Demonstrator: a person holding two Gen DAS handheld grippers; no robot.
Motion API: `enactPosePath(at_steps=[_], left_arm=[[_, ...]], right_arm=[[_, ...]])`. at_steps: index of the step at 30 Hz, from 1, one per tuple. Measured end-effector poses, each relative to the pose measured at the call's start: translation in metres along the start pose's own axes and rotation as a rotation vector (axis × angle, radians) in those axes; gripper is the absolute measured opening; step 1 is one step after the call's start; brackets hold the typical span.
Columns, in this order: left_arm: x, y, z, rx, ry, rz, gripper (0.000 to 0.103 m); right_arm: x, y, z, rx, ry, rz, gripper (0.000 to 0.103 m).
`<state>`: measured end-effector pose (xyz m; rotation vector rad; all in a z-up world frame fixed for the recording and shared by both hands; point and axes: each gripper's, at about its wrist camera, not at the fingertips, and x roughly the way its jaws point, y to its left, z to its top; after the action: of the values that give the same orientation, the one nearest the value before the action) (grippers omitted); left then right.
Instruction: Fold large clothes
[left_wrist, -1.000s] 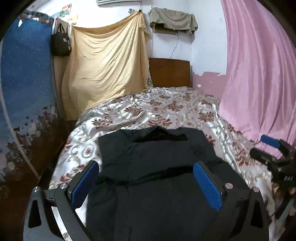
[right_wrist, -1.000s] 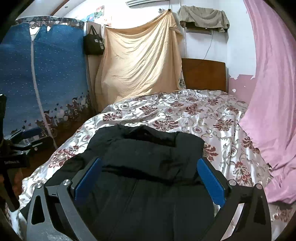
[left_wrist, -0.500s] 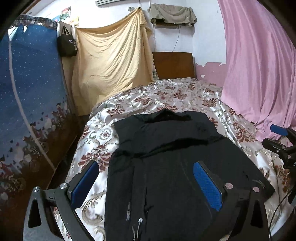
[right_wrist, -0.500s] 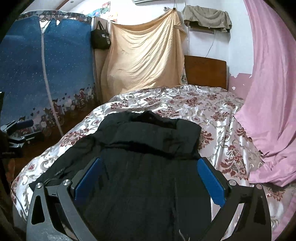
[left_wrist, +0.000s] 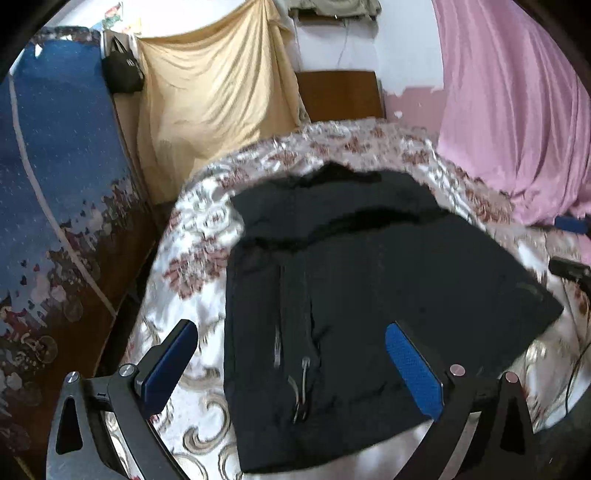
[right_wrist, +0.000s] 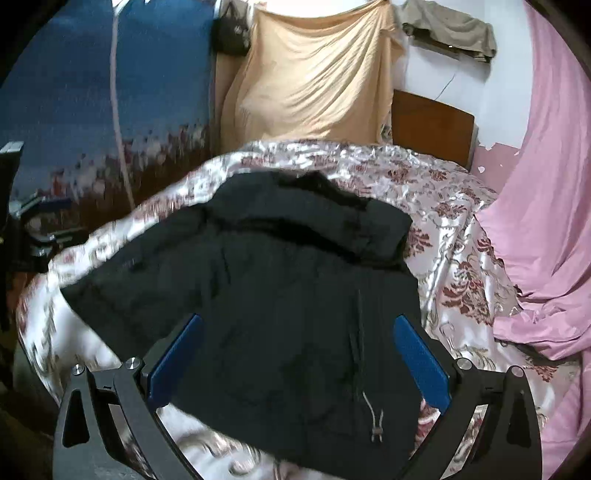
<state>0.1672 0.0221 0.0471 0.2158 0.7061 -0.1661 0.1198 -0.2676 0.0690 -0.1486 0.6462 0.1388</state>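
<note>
From my remote feed, the black jacket (left_wrist: 369, 280) runs under both grippers' frames, so I cannot see its near hem whole in either view. The floral bedspread (right_wrist: 454, 229) smears with motion blur along its left side in the right wrist view. The right gripper (left_wrist: 570, 245) shows only as a blue tip and dark bar at the left wrist view's edge; its jaws' spread there is unreadable. The jacket's cord toggle (right_wrist: 376, 424) is too small to identify.

bed (left_wrist: 192, 258) (floral cover) | on it: black jacket (left_wrist: 369, 280), spread flat
</note>
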Motion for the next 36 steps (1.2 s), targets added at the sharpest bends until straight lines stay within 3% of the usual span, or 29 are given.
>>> enactPosePath(at_steps=[10,17,20,24,29,36], left_arm=[[0.013,0.001,-0.042,0.057,0.08,-0.08,0.103],[0.016,-0.021,-0.06,0.196,0.135,-0.125,0.103],[0.024,-0.029,-0.069,0.267,0.18,-0.095,0.103],[0.036,-0.028,-0.074,0.272,0.22,-0.054,0.103],[0.046,-0.028,-0.071,0.26,0.234,0.006,0.103],[0.045,-0.043,-0.073,0.297,0.119,0.151,0.103]], right_arm=[[0.018,0.0,-0.033,-0.046,0.109,0.017,0.101],[0.026,0.009,-0.059,-0.127,0.179,0.033,0.101],[0.027,0.009,-0.069,-0.191,0.231,0.029,0.101],[0.025,0.006,-0.081,-0.26,0.281,0.012,0.101],[0.031,-0.01,-0.088,-0.188,0.31,0.017,0.101],[0.042,-0.027,-0.097,-0.174,0.308,-0.023,0.101]])
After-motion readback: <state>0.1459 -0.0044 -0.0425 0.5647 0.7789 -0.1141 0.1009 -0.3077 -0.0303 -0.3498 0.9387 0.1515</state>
